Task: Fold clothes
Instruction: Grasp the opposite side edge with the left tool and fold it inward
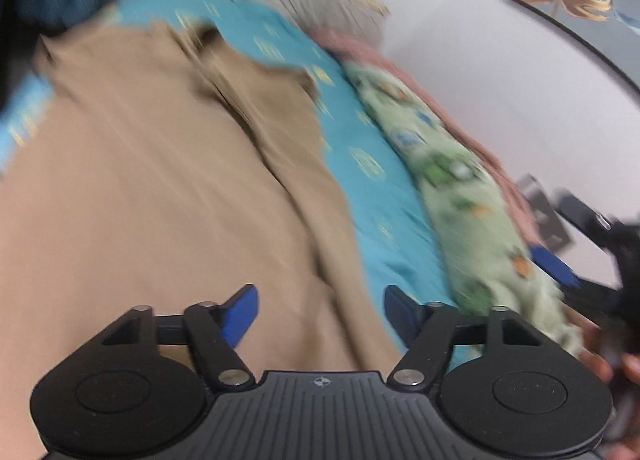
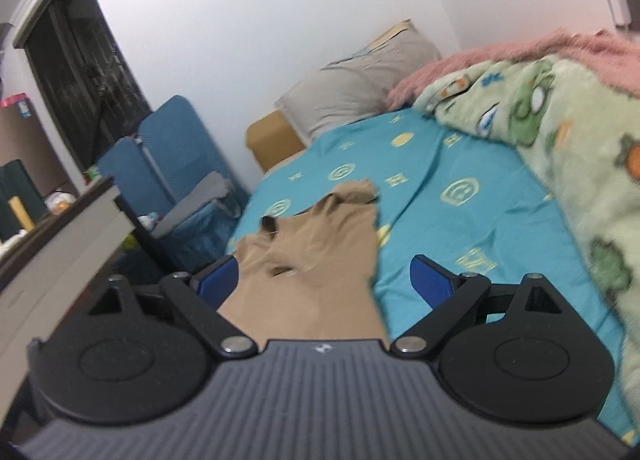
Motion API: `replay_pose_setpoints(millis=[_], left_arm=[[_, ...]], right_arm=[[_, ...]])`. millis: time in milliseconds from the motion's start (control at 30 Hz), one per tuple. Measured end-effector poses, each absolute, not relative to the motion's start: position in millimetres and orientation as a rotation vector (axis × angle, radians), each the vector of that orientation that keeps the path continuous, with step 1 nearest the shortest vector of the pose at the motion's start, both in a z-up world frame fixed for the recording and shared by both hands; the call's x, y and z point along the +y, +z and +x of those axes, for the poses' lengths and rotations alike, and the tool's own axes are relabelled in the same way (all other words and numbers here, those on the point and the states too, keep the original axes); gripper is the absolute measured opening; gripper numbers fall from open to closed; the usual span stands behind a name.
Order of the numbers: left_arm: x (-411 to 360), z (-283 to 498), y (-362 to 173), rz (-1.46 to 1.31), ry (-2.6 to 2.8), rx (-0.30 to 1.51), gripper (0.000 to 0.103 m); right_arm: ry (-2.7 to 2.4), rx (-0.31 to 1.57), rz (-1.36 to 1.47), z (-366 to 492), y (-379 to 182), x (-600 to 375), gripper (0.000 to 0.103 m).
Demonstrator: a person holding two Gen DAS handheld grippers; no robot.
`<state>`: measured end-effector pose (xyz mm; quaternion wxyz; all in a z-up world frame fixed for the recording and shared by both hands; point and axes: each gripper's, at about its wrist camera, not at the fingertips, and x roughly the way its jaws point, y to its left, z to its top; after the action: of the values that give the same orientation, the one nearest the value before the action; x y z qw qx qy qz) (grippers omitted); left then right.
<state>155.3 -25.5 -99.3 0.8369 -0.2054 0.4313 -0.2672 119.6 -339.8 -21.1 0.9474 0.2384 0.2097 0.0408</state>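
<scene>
The tan garment (image 1: 140, 164) lies on the turquoise bedsheet (image 2: 460, 220); the left gripper (image 1: 321, 314) and the right gripper (image 2: 324, 280) above it both have fingers apart, holding nothing

Bed sheet (image 2: 460, 220), turquoise, carries a tan garment (image 2: 316, 260); beyond the garment a grey pillow (image 2: 344, 100), beside it a green blanket (image 2: 580, 148) against pink fleece (image 2: 520, 52).

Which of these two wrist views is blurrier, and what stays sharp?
Left wrist view: heavy motion smear across the tan garment and green blanket; only the left gripper is crisp. Right wrist view: milder blur, sheet pattern readable, right gripper sharp; fisheye bends the walls in both.
</scene>
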Motion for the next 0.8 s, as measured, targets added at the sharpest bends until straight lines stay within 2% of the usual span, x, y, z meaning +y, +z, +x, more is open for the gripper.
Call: replay_pose_setpoints(millis=[100,300,667,700,733,767,800], left_arm=[[-51.7,149.6,-118.1,-0.467,-0.648,0.984,0.056],[-89.6,144.8,-145.0,-0.490,-0.674,1.092,0.055],[-116.7,146.8,-166.3,-0.489,-0.676,1.154,0.058],[-117.3,146.2,-167.4,-0.493,-0.694,1.151,0.056],[-117.6,146.2,-168.0,-0.502,-0.712,1.150,0.050],[-118.1,146.0,-170.1,-0.511,-0.726,1.157,0.031],[-118.6,145.9,-172.2,-0.519,-0.740,1.163,0.020]], right_arm=[[0.092,0.435,0.503,122.7,-25.7,-348.5,0.094],[0.098,0.427,0.575,122.0,-31.4,-367.5,0.094],[0.131,0.455,0.654,126.3,-45.2,-378.6,0.094],[0.130,0.456,0.655,125.8,-45.9,-378.9,0.094],[0.131,0.457,0.656,125.6,-46.4,-379.2,0.094],[0.132,0.458,0.656,125.3,-46.9,-379.5,0.094],[0.131,0.460,0.656,124.8,-47.2,-379.4,0.094]])
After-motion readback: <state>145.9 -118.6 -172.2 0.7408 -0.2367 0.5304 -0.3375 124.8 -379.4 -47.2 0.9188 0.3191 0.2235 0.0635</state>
